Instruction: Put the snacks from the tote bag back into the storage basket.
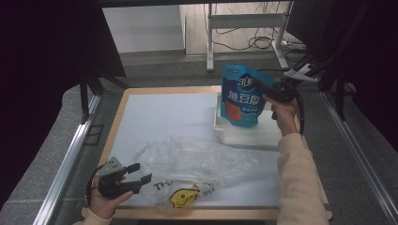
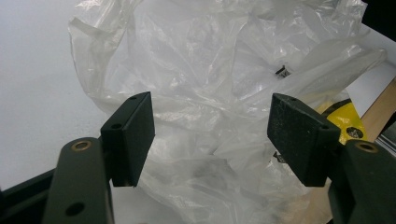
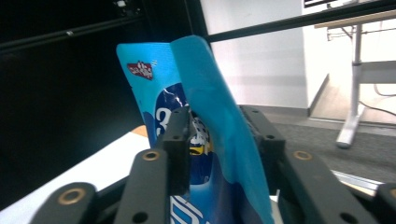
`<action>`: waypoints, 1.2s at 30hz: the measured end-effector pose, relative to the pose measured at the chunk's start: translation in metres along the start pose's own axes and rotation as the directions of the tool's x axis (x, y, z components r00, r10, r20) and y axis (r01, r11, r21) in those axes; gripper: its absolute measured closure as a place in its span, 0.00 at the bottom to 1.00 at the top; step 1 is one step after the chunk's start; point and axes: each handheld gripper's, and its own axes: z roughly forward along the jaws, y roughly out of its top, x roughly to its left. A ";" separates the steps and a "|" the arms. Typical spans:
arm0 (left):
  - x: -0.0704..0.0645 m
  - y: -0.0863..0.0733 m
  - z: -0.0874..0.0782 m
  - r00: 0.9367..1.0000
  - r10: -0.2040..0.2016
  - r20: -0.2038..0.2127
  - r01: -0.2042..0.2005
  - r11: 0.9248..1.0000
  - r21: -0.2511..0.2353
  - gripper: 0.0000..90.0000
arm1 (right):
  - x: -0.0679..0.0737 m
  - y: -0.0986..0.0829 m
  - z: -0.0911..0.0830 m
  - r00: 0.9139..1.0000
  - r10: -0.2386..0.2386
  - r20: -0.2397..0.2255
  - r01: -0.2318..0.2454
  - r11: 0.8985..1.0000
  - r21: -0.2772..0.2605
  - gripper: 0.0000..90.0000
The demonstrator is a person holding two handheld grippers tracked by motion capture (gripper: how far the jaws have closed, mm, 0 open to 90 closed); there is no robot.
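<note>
— Pouch point(image 1: 241, 96), the blue one: where is it?

— Held upright above the white tray point(image 1: 253, 136) at the far right of the surface point(image 1: 164, 117). The right claw point(image 1: 268, 90) is pinching its upper edge; in the right gripper view the blue film point(image 3: 205, 121) sits folded between the two jaws.

— And the left claw point(image 1: 139, 176)?

— Spread wide, near the front left corner, nothing between its jaws. It points at the crumpled clear plastic bag point(image 1: 197, 159), which lies on the surface with a yellow smiley print point(image 1: 184, 197) at its near edge.

— Do pouch and bag touch?

— No, they're well apart.
</note>
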 end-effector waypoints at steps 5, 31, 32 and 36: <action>-0.001 0.000 -0.001 1.000 0.002 0.001 -0.002 1.000 -0.001 0.36 | 0.003 0.000 -0.004 0.999 0.000 0.037 0.000 1.000 0.004 0.62; 0.000 0.006 0.004 0.999 0.021 0.030 -0.021 1.000 -0.002 0.36 | 0.022 -0.013 -0.045 0.995 -0.027 0.100 0.019 0.997 0.080 0.48; 0.000 0.006 0.005 0.999 0.021 0.030 -0.021 1.000 -0.002 0.36 | 0.023 -0.014 -0.046 0.994 -0.033 0.105 0.024 0.996 0.087 0.48; 0.003 0.006 0.006 0.999 0.017 0.027 -0.017 1.000 -0.002 0.36 | 0.029 -0.017 -0.050 0.992 -0.051 0.118 0.039 0.993 0.108 0.47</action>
